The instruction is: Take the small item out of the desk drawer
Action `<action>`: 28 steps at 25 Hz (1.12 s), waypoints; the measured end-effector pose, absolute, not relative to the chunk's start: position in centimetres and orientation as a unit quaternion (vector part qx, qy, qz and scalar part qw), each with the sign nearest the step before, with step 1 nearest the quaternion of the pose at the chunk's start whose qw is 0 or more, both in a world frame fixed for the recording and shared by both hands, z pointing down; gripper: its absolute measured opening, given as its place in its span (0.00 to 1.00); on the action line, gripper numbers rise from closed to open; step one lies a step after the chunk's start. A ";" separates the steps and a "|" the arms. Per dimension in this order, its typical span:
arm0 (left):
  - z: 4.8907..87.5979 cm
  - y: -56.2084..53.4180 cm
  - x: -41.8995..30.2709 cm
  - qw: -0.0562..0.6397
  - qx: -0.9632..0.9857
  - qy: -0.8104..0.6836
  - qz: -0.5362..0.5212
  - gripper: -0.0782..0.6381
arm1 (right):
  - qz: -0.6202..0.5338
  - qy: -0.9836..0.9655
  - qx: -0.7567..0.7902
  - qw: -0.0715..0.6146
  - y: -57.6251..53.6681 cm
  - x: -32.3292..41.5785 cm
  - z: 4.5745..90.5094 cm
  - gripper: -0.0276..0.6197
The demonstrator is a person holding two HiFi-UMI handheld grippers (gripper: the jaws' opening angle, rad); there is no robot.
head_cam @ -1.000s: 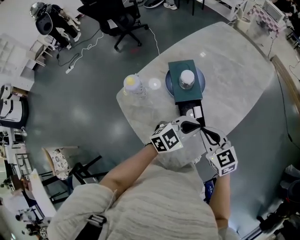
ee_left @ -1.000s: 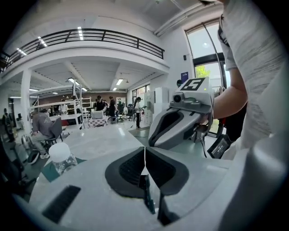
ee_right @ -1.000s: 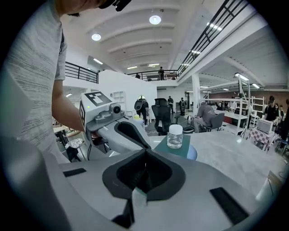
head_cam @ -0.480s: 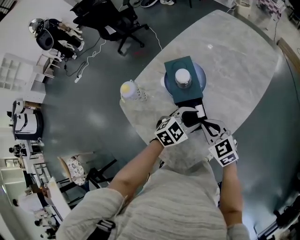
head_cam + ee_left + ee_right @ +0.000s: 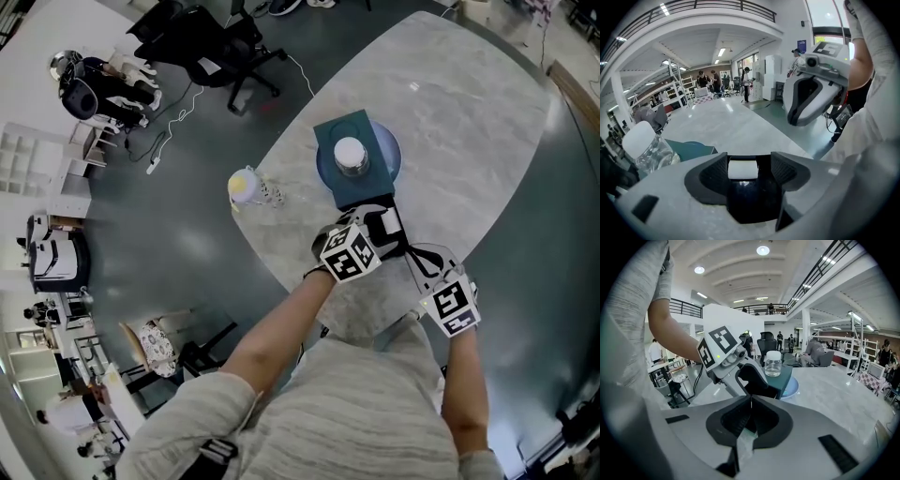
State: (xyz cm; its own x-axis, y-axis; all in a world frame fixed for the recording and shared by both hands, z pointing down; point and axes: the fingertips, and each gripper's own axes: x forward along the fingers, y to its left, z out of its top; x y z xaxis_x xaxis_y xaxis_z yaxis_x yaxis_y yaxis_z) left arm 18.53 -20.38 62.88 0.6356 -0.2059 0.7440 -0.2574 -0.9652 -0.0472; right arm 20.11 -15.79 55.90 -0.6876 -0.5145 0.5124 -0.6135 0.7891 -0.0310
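Observation:
A teal box (image 5: 339,139) with a clear white-lidded jar (image 5: 351,157) on top stands on a blue plate (image 5: 390,155). Its black drawer (image 5: 373,204) is pulled out toward me. My left gripper (image 5: 380,223) hangs over the open drawer, and its jaws have just been opening. In the left gripper view a small white item (image 5: 743,169) lies in the dark drawer (image 5: 750,201) between the spread tips of the left gripper (image 5: 749,171), untouched by the pads. My right gripper (image 5: 417,262) waits just right of the drawer. In its own view the right gripper (image 5: 750,401) has its tips together.
The box sits near the front of a round marble table (image 5: 469,122). A small yellow-topped bottle (image 5: 246,187) stands at the table's left edge. An office chair (image 5: 211,37) and cables are on the floor beyond. The right gripper (image 5: 811,93) looms beside the left one.
The left gripper has come down and forward over the open drawer, and its jaws have gone from shut to open. The right gripper has dropped a little.

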 end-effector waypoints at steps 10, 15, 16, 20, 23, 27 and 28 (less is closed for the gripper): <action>66.7 -21.6 18.8 0.032 0.862 -0.120 0.492 0.55 | 0.109 -0.909 0.324 0.240 -15.5 21.8 55.7 0.06; 68.6 -22.0 18.6 0.035 0.843 -0.124 0.522 0.56 | 0.110 -0.907 0.331 0.238 -15.3 22.0 55.8 0.06; 68.9 -22.1 18.6 0.037 0.840 -0.124 0.526 0.56 | 0.110 -0.906 0.332 0.237 -15.2 22.1 55.8 0.06; 70.1 -22.2 18.6 0.038 0.830 -0.119 0.544 0.56 | 0.114 -0.904 0.338 0.236 -15.2 22.7 55.8 0.06; 70.6 -22.4 18.9 0.031 0.826 -0.117 0.551 0.56 | 0.115 -0.902 0.344 0.233 -15.2 23.1 55.3 0.06; 70.8 -22.4 19.0 0.023 0.823 -0.115 0.556 0.55 | 0.119 -0.899 0.351 0.234 -14.9 23.5 55.1 0.06; 70.7 -22.4 19.0 0.023 0.823 -0.115 0.556 0.54 | 0.120 -0.898 0.352 0.234 -14.9 23.6 55.0 0.06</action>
State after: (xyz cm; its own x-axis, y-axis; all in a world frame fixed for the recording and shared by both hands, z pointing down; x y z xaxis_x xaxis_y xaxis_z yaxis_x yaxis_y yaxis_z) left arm 19.01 -22.44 70.72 0.3563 -0.1639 0.9199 -0.2150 -0.9725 -0.0900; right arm 23.58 -14.85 55.04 -0.6418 -0.5766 0.5056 -0.6890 0.7230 -0.0500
